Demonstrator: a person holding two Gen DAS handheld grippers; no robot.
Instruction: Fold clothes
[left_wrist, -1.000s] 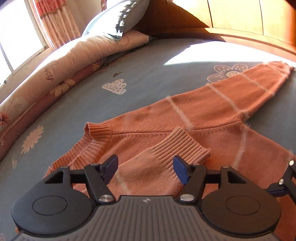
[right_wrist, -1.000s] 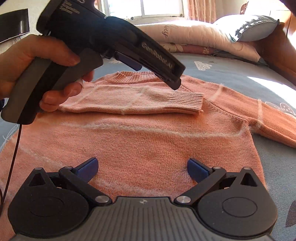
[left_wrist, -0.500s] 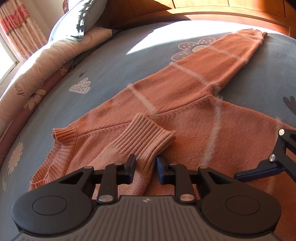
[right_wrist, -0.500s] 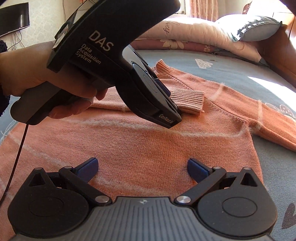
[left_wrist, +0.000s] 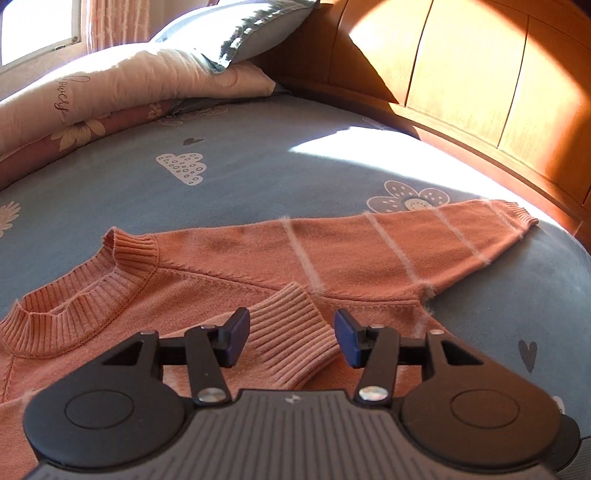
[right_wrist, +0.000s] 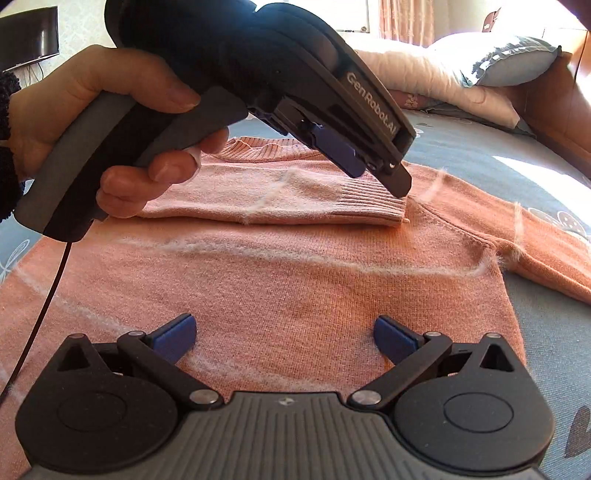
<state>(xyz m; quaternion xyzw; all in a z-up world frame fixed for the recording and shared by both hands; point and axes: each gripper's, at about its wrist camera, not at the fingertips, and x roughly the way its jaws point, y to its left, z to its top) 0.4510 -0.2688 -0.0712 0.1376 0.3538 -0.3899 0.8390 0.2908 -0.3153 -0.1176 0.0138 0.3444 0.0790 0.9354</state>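
Observation:
An orange sweater (left_wrist: 332, 251) with pale stripes lies flat on the bed, its ribbed collar (left_wrist: 74, 302) at the left. One sleeve is folded across the chest, and its ribbed cuff (left_wrist: 291, 332) lies there. My left gripper (left_wrist: 291, 339) hovers over that cuff with its jaws opening. The cuff sits between them, and the pads do not press it. The other sleeve (left_wrist: 443, 236) stretches out to the right. In the right wrist view a hand (right_wrist: 92, 110) holds the left gripper (right_wrist: 369, 166) above the cuff (right_wrist: 373, 205). My right gripper (right_wrist: 284, 336) stands open over the sweater's body (right_wrist: 295, 288), holding nothing.
The blue bedsheet (left_wrist: 258, 158) has cloud and flower prints. A folded quilt (left_wrist: 92, 96) and a grey pillow (left_wrist: 236, 33) lie along the far side. The wooden headboard (left_wrist: 461, 74) curves around the right. A cable (right_wrist: 48, 306) hangs from the left gripper's handle.
The left gripper's jaws narrowed around the folded sleeve's cuff half a second ago and now stand apart again. Its view has swung. The right gripper has not moved.

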